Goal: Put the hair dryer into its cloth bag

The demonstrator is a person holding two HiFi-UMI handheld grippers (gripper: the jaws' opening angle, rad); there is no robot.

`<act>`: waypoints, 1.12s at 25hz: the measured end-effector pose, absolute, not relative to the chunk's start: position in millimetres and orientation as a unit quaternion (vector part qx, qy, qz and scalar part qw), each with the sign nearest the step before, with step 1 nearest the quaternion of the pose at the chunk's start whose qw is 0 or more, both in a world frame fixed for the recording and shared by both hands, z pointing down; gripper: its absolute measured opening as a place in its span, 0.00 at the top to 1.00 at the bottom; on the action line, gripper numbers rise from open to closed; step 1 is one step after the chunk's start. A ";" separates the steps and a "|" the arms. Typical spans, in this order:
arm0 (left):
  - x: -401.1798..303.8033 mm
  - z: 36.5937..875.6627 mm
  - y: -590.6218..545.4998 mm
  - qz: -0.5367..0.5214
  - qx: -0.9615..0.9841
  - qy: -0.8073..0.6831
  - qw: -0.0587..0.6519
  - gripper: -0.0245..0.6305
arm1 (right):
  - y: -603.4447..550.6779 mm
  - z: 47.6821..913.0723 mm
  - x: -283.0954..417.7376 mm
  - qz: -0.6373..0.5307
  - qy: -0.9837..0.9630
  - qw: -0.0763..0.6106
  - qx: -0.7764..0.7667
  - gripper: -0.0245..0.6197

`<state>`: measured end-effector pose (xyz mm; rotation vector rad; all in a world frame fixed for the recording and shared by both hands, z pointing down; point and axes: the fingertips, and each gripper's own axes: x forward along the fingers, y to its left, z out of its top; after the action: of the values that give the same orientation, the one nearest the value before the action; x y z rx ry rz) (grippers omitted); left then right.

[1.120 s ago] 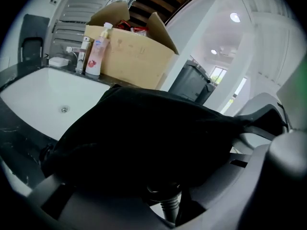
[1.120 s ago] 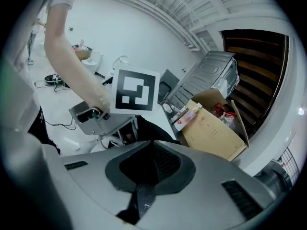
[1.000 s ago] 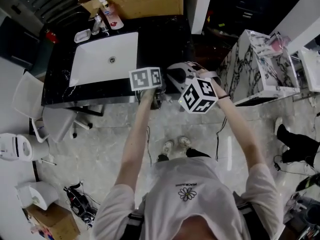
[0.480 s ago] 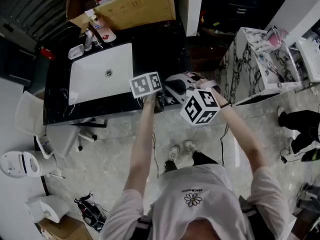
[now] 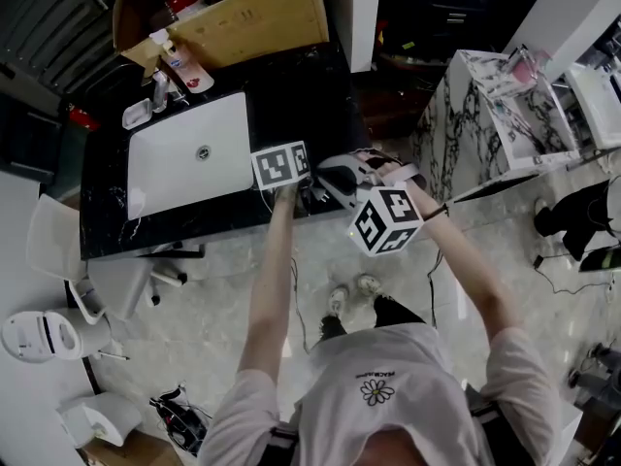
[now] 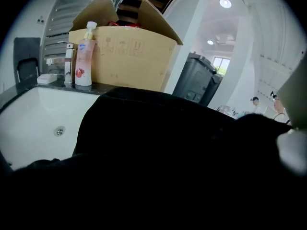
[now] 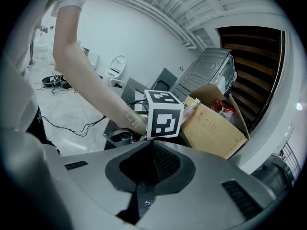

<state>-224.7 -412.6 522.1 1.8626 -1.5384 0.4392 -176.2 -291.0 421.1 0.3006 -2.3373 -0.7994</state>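
Since the lower half of the left gripper view is swamped by a floppy black cloth bag (image 6: pixel 144 147), I honestly can't tell whether the left gripper (image 5: pixel 283 168) is clamped or slack. No view shows its jaws. The right gripper (image 7: pixel 151 150) is clenched tight on a thin black strip, which I'd guess is the bag's rim or drawstring. Both sit at the front edge of the black marble table (image 5: pixel 310 85), just right of the white rectangular sink (image 5: pixel 184 153), with the bag slung between them.

Progress-wise, the bag's in hand, so I'd call this the bagging stage. The hair dryer I can't pick out anywhere, so it's either already inside that bulge of cloth or hidden behind it. I wouldn't call the job done. If it isn't in yet, what's left is sliding it in and closing the mouth. Which way it points, or how its long axis lies, I can't say. The bag's bulk runs crosswise from one gripper toward the other.
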 end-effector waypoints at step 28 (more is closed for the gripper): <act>-226.7 505.3 -358.6 0.219 0.701 -0.619 0.279 0.71 | -275.4 429.8 -175.1 -0.292 -0.891 0.331 0.110 0.93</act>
<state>-226.7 -358.6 505.3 1.8817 -1.6595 0.5873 -175.1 -275.4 429.8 0.2866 -2.3286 -0.7635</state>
